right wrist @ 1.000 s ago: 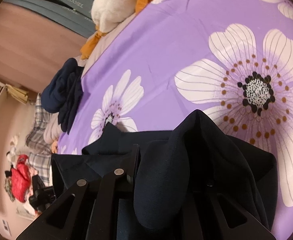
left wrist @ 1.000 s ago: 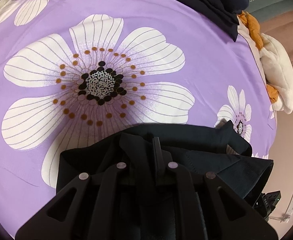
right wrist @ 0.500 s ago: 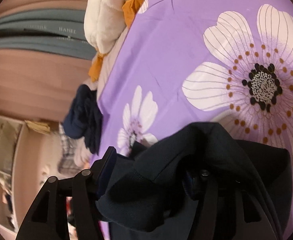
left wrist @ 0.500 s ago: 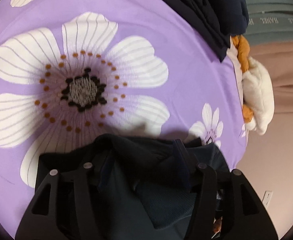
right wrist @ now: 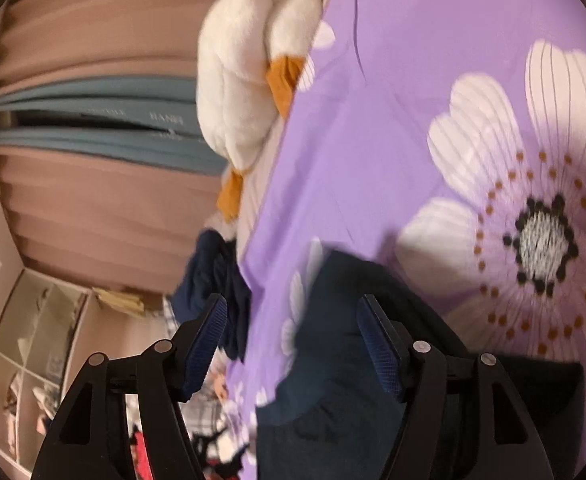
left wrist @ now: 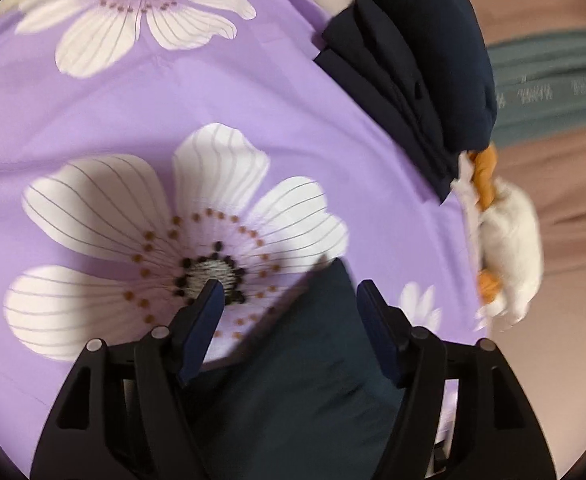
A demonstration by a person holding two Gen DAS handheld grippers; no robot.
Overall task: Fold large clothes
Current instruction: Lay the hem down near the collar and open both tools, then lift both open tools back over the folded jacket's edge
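Now both sets of tongs stand wide and are opening further, neither pressing on cloth. Low in the left wrist view, the left gripper [left wrist: 289, 296] frames the dark garment [left wrist: 313, 360], which lies on the purple flowered bedsheet [left wrist: 141, 92] at bottom centre, loose between the fingers. At the bottom of the right wrist view, the right gripper [right wrist: 293, 316] likewise has the garment [right wrist: 333, 380] between its fingers. A folded dark stack [left wrist: 425, 80] sits upper right, beside a white plush toy [left wrist: 509, 240].
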